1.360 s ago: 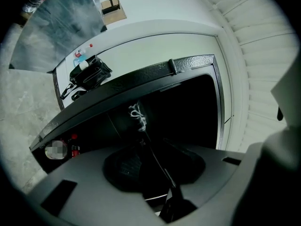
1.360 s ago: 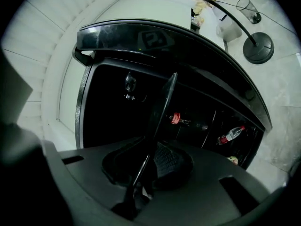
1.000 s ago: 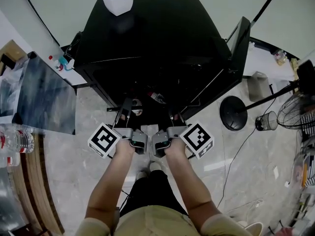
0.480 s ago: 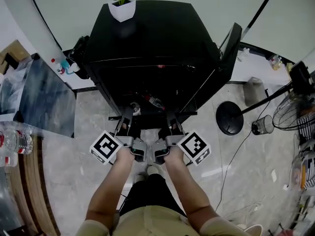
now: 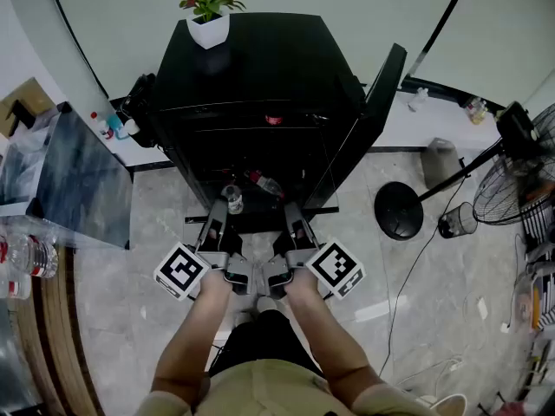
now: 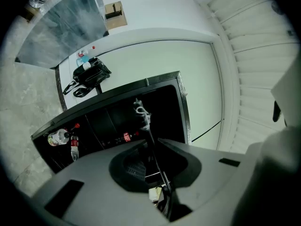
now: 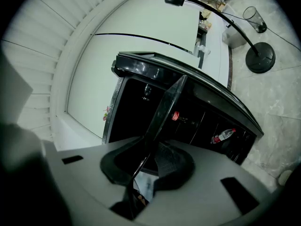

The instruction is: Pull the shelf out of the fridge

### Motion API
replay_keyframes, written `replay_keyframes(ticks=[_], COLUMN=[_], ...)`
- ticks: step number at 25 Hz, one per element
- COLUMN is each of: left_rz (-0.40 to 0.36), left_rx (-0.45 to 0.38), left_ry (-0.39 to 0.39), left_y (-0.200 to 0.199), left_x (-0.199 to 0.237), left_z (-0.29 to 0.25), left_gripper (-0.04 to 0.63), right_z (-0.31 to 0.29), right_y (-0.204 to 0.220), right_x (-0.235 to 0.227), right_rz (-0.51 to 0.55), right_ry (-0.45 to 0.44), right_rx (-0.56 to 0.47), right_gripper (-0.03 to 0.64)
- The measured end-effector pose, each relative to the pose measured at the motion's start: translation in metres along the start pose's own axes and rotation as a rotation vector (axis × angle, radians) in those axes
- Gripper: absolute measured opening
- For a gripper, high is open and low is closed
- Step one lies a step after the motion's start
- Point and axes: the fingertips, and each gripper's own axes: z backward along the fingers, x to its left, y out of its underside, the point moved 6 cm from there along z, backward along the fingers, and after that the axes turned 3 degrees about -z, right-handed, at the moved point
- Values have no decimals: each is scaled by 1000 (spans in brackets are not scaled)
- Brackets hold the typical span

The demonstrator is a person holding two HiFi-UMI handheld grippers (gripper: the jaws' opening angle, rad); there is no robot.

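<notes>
The black fridge (image 5: 260, 68) stands with its door (image 5: 381, 85) swung open at the right. Its thin shelf (image 5: 258, 217) sticks out of the front towards me. My left gripper (image 5: 217, 210) and right gripper (image 5: 292, 210) hold the shelf's front edge side by side. In the left gripper view the shelf (image 6: 149, 140) runs edge-on between the jaws of the left gripper (image 6: 153, 166). In the right gripper view the shelf pane (image 7: 162, 112) lies between the jaws of the right gripper (image 7: 146, 166), which are opening slightly.
A clear bottle (image 5: 231, 199) and a red-labelled bottle (image 5: 264, 183) lie in the fridge's lower part. A potted flower (image 5: 209, 26) stands on top of the fridge. A fan's round base (image 5: 397, 211) is on the floor at the right, a grey table (image 5: 78, 180) at the left.
Both grippers have moved back towards the person with the shelf between them. The view has shifted, so the fridge and the flower pot sit lower in the frame.
</notes>
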Motion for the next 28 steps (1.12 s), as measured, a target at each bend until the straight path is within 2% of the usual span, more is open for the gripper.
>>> replay_keyframes(ticks=[7, 15, 28], left_rz=[9, 6, 20], left_rx=[-2, 3, 10], left_ry=[4, 21, 52], left_y=[1, -4, -15], left_x=[-18, -39, -76], left_z=[26, 51, 91], left_gripper=[54, 54, 54], right_z=[25, 53, 90], right_y=[8, 16, 28], right_x=[14, 34, 78], right_rz=[9, 24, 75], right_ry=[-15, 7, -54], right_rx=[18, 33, 47], right_gripper=[75, 78, 81])
